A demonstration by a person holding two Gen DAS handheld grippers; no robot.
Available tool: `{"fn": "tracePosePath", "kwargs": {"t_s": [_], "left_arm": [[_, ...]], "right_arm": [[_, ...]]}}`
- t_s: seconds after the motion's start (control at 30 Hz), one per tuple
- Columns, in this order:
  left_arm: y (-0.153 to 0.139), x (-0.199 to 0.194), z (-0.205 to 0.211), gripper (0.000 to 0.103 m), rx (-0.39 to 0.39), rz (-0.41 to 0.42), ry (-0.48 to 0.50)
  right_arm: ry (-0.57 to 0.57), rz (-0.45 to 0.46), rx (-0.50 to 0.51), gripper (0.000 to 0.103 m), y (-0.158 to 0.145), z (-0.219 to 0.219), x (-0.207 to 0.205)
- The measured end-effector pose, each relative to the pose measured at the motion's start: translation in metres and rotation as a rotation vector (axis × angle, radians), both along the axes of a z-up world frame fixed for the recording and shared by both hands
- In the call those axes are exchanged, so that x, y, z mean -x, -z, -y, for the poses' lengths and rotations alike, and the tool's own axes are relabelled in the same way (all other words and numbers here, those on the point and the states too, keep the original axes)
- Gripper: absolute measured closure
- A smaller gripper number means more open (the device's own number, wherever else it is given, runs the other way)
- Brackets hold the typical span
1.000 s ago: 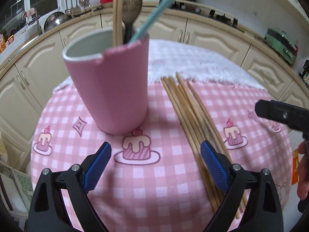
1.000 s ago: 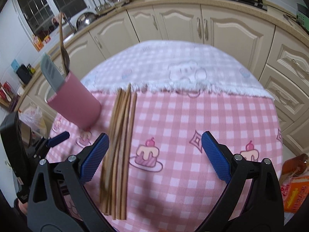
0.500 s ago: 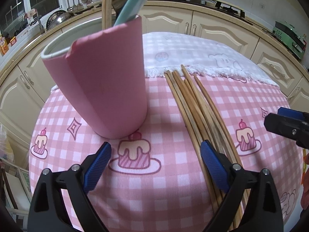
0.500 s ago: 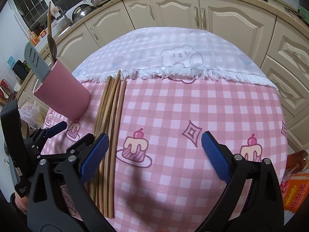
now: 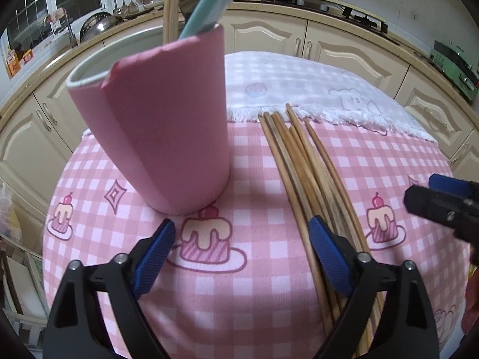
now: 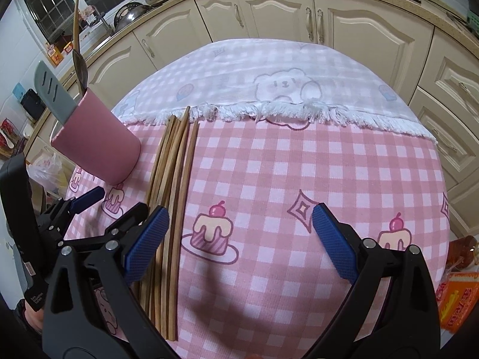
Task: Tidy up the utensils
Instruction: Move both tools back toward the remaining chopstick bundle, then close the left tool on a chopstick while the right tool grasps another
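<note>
A pink cup stands on the pink checked tablecloth, holding a teal-handled spatula, a wooden stick and a spoon. Several wooden chopsticks lie in a bundle just right of it. My left gripper hovers near the cup's base; its jaws are closing with only cloth between them, and the right pad sits over the chopsticks. A finger of my right gripper shows at the right edge. In the right wrist view, my right gripper is open and empty, right of the chopsticks and cup.
A white fringed cloth covers the table's far half. Cream cabinets and a counter curve behind. An orange packet and a bottle sit below the table's right edge. A plastic bag hangs off the left side.
The cup looms larger and closer in the left wrist view. The left jaws have narrowed slightly. In the right wrist view, the left gripper has come in over the chopsticks' near ends.
</note>
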State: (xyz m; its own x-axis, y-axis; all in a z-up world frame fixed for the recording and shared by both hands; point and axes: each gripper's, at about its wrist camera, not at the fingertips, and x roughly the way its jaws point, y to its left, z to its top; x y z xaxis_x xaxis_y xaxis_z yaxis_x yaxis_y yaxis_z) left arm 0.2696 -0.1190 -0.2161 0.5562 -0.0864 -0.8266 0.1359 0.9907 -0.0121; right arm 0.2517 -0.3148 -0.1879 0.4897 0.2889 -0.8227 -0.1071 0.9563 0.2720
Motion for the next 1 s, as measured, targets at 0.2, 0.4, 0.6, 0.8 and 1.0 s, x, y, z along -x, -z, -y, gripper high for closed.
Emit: {"fn": "tracePosePath", "kwargs": {"t_s": [0.2, 0.4, 0.6, 0.8, 1.0], "left_arm": [[-0.006, 0.010, 0.014, 0.070, 0.027, 0.005, 0.087], [-0.004, 0.009, 0.005, 0.074, 0.096, -0.019, 0.117], [-0.003, 0.009, -0.001, 0.074, 0.112, -0.029, 0.134], [-0.003, 0.002, -0.003, 0.076, 0.117, -0.032, 0.141], [-0.002, 0.005, -0.001, 0.079, 0.074, -0.022, 0.173]], "right_arm": [[-0.020, -0.019, 0.072, 0.009, 0.006, -0.010, -0.002], [-0.063, -0.018, 0.133, 0.009, 0.013, -0.031, -0.008], [-0.079, -0.022, 0.207, 0.014, 0.022, -0.043, -0.015], [-0.099, -0.022, 0.205, 0.027, 0.019, -0.051, -0.021], [-0.162, 0.000, 0.297, 0.031, 0.021, -0.066, -0.015]]}}
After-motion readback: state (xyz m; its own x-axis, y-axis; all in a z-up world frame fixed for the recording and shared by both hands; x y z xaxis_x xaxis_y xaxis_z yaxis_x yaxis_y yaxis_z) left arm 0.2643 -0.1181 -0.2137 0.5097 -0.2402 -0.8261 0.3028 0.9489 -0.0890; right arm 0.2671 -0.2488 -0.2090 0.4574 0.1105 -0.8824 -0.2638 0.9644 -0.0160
